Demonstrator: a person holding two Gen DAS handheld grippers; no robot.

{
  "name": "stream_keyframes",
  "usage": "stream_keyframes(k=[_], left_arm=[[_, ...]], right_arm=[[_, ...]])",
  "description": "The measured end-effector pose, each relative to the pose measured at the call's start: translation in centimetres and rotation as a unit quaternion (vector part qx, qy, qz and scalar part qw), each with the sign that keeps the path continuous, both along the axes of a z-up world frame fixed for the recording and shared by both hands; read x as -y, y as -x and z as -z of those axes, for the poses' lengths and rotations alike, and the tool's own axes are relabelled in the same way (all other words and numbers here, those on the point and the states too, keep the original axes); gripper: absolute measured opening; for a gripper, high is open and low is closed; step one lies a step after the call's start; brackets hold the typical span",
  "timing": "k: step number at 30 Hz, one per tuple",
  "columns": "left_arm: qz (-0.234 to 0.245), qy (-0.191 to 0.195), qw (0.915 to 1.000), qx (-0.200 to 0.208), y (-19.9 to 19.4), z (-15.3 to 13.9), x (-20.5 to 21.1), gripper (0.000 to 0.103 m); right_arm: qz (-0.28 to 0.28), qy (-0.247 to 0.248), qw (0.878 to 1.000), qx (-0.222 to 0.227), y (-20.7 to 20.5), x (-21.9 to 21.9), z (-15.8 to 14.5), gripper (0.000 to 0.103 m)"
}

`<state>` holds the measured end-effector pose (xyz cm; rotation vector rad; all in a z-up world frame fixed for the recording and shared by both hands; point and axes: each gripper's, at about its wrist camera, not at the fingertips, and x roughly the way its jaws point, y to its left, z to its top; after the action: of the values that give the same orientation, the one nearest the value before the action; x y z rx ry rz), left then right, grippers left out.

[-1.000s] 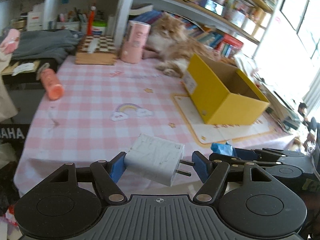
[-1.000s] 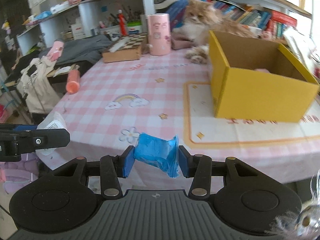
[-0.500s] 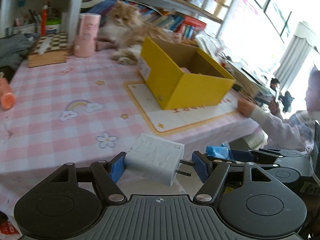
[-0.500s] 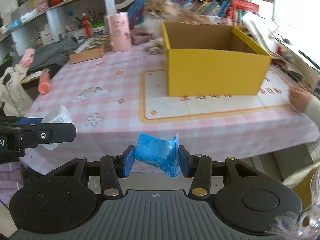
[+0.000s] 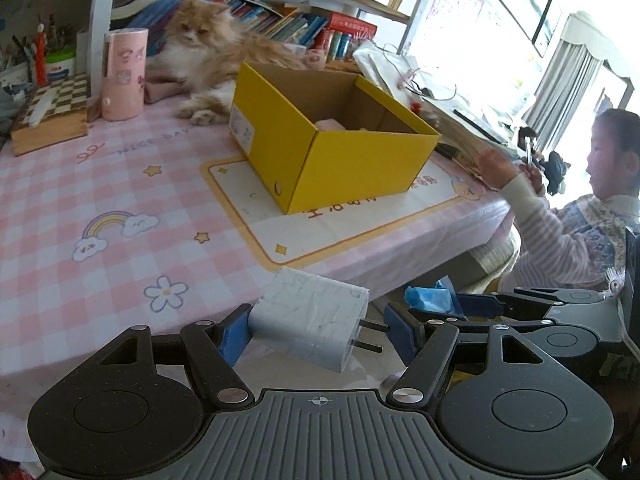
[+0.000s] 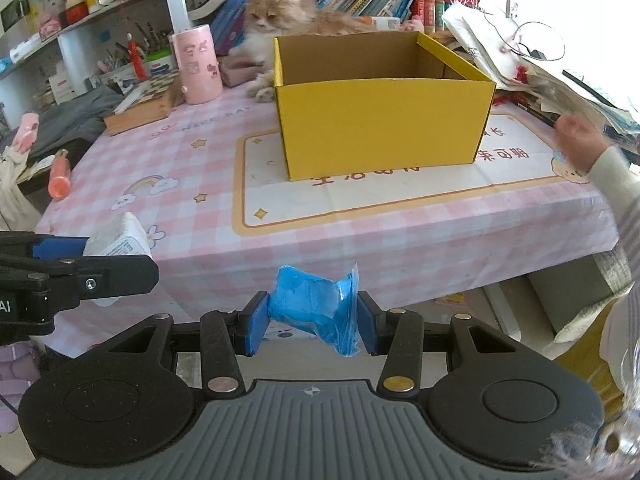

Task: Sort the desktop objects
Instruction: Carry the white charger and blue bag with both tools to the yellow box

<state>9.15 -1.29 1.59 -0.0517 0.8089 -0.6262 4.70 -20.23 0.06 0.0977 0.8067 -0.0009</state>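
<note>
On the pink checked table (image 6: 168,168), toward its far right part, the open yellow box (image 6: 380,120) stands on a white mat (image 6: 400,196), and I take it for the place my things go. Behind it, along the far edge, a cat (image 6: 280,16) lies against the shelf, with a pink cup (image 6: 196,64) and a chessboard (image 5: 52,112) at the far left corner. A child's hand (image 6: 576,140) rests at the right edge. An orange tube (image 6: 59,178) lies at the left edge, not yet picked up, so I judge there is more sorting left.

Inside the box I can make out something pale pink (image 5: 330,124), so part of the job looks done; the rest of its floor is hidden from me.

Both my tools hang off the near edge, short of the box. My left gripper (image 5: 316,334) holds a white charger (image 5: 308,320) endwise, one pad on its flat end and the other at its prongs. My right gripper (image 6: 310,318) is clamped narrowly on a crumpled blue packet (image 6: 316,304). Neither is over the box yet, so two drops remain, then the tube.
</note>
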Motion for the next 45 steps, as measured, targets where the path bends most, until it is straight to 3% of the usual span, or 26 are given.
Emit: stream_keyframes(k=[26, 32, 39, 45], left_arm=[[0.002, -0.02, 0.9996, 0.02, -4.0, -0.6, 9.2, 0.071], [-0.011, -0.002, 0.9993, 0.036, -5.1, -2.0, 10.9, 0.071], [-0.031, 0.021, 0.9952, 0.09, -6.3, -4.5, 12.9, 0.071], [-0.06, 0.016, 0.9898, 0.128, -8.5, -6.1, 14.2, 0.072]], right_arm=[[-0.022, -0.001, 1.0, -0.003, -4.8, 8.6, -0.3, 0.043], [-0.029, 0.013, 0.999, 0.021, -6.2, 10.5, -1.2, 0.043], [-0.057, 0.031, 0.995, 0.076, -8.2, 12.2, -3.6, 0.043], [-0.089, 0.03, 0.988, 0.122, -11.1, 13.6, -5.9, 0.043]])
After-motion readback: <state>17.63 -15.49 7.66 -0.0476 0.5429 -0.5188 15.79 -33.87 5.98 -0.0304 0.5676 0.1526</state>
